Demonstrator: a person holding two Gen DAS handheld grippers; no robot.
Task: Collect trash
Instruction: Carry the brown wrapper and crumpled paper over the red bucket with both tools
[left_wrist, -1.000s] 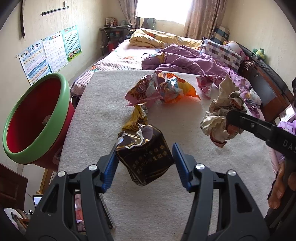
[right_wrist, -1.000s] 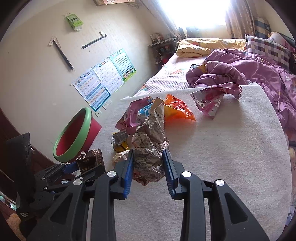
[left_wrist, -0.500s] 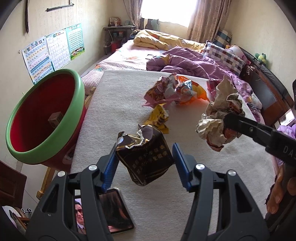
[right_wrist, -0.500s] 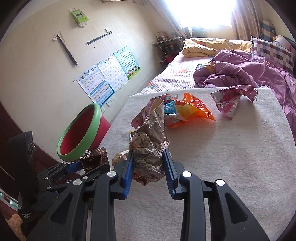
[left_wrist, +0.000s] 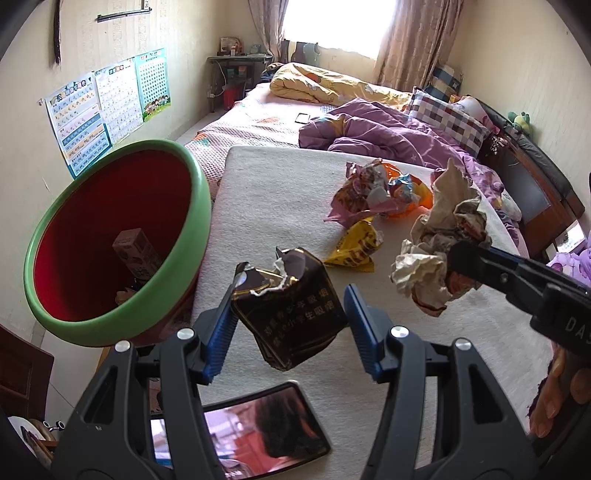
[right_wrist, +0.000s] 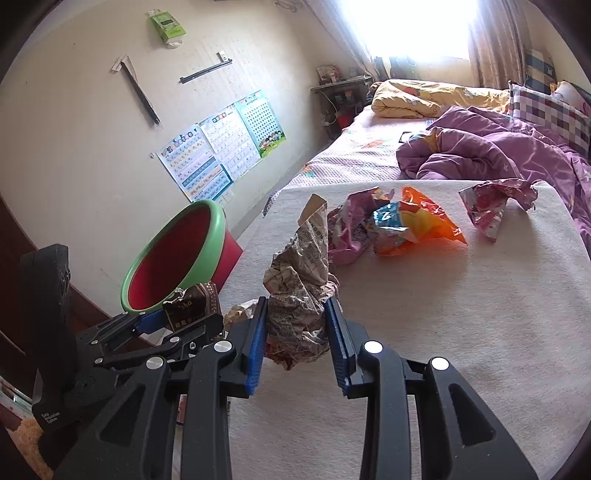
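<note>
My left gripper (left_wrist: 289, 317) is shut on a crumpled dark brown carton (left_wrist: 295, 314), held above the beige mat (left_wrist: 273, 192). It hangs just right of the red bin with a green rim (left_wrist: 201, 206), which is tilted toward me with a small carton (left_wrist: 137, 251) inside. My right gripper (right_wrist: 297, 334) is shut on a crumpled newspaper wad (right_wrist: 299, 295). The left wrist view shows that wad (left_wrist: 432, 258) to the right of the brown carton. In the right wrist view the left gripper (right_wrist: 173, 325) sits in front of the bin (right_wrist: 207, 243).
Loose wrappers lie on the mat: a yellow one (left_wrist: 356, 245), a pink and orange heap (right_wrist: 391, 221) and a pink bag (right_wrist: 493, 206). A phone (left_wrist: 258, 428) lies under the left gripper. A purple quilt (left_wrist: 384, 133) lies beyond; posters (left_wrist: 110, 107) hang on the left wall.
Both grippers have carried their loads leftward toward the bin, which now looks larger and closer. The phone has come into view under the left gripper. Neither grip has changed.
</note>
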